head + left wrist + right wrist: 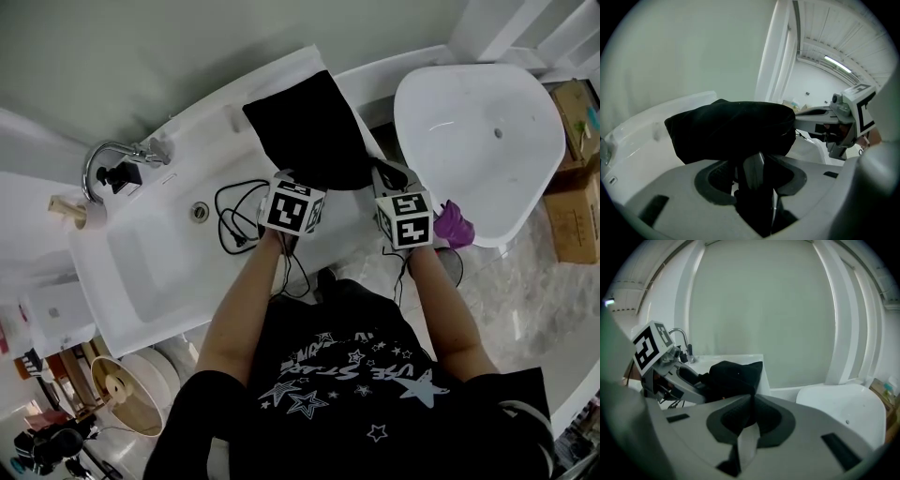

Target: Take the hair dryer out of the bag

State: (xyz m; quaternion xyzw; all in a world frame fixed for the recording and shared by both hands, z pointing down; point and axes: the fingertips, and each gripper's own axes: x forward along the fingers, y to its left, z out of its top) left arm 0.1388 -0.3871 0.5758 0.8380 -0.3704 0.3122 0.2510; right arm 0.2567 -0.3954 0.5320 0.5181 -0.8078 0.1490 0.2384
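Task is abt halfway, by my read. Bag (309, 127) lies flat on the counter at upper centre of the head view, mouth toward the person, w/ both grippers at that near edge.

Left gripper (283, 180): jaws part-way apart and clamped on a dark, partly glossy piece at the bag's mouth, prob. the dryer (753, 168) by its handle. Its own view shows that piece filling the gap, w/ the bag bulging right behind it.

Right gripper (386, 174): jaws nearly together, pinching the bag's edge at the lower-right corner, seemingly to anchor it.

Cord (234, 220) is already out, coiled in the sink (141, 281) left of centre and trailing toward the left gripper.

Done so far, judging by the layout: bag pinned, dryer grasped, cord free. Left to do: draw the dryer's body clear of the mouth, since most of it seems to be inside and the bag looks full, then set it down. Can't tell how much of the body has cleared; the grippers hide the opening.
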